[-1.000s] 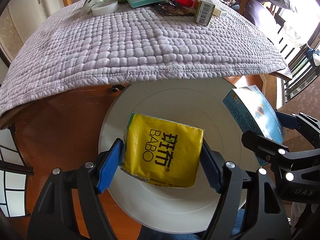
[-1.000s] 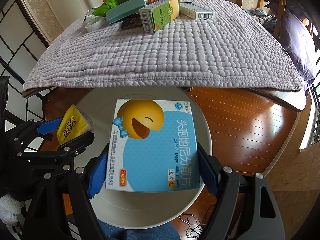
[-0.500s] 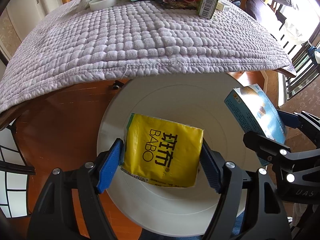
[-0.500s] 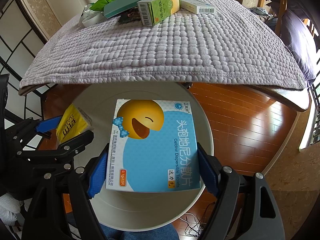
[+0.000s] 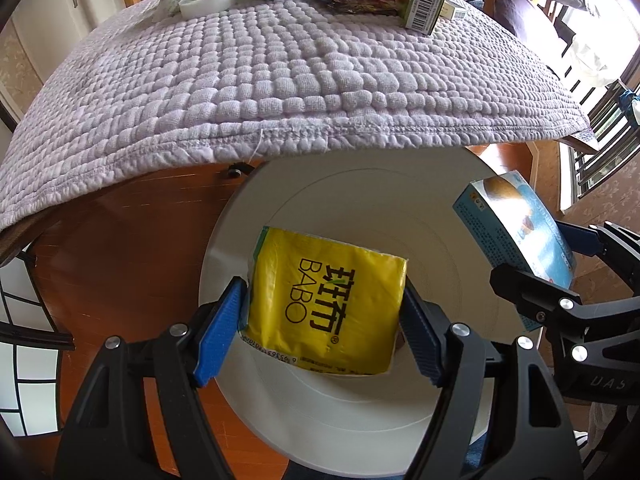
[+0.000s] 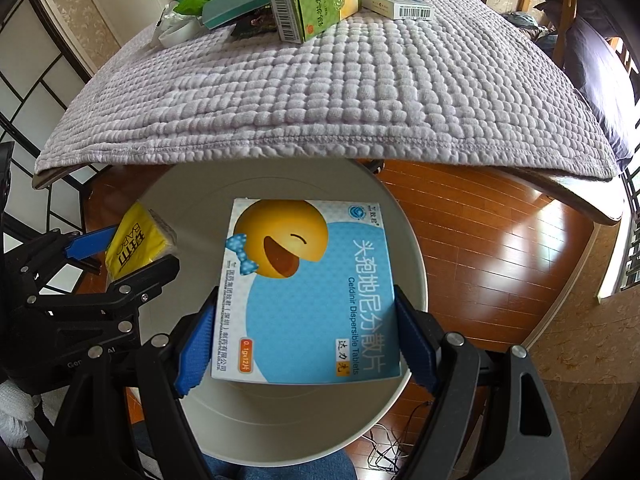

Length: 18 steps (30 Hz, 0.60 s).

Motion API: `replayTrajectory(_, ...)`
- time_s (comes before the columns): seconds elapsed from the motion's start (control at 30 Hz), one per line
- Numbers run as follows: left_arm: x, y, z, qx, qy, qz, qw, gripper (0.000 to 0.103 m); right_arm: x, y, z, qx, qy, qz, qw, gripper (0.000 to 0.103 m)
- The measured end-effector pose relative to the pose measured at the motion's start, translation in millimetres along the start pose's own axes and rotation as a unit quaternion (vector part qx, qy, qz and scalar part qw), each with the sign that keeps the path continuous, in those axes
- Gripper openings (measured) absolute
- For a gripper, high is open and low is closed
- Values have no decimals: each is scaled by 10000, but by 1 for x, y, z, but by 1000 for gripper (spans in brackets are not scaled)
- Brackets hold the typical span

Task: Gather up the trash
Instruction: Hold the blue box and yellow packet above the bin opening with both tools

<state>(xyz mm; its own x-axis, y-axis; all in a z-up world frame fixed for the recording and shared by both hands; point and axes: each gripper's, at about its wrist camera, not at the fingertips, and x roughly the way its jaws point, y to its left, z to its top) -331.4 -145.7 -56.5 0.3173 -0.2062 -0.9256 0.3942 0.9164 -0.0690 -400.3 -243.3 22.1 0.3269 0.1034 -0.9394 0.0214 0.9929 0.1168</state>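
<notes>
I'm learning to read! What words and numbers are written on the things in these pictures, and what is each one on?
"BABO", beside large Chinese characters: yellow plastic tissue pack in the left gripper.
"Cefdinir Dispersible Tablets" and "0.1g×12片", with "头孢地尼分散片": blue cardboard medicine box with the laughing yellow face in the right gripper.
Green carton on the quilted cloth: barcode and Chinese print, too small to read.
White carton: barcode digits too blurred.

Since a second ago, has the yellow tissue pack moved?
No. The yellow tissue pack sits at the same spot over the white bin in the left gripper.
</notes>
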Motion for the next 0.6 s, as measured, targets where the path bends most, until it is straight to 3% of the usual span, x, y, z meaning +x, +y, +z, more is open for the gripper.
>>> replayTrajectory(0.6,4,11,1,8,33,43,10000,76,3,-3,6,-34,31,24,10000,78)
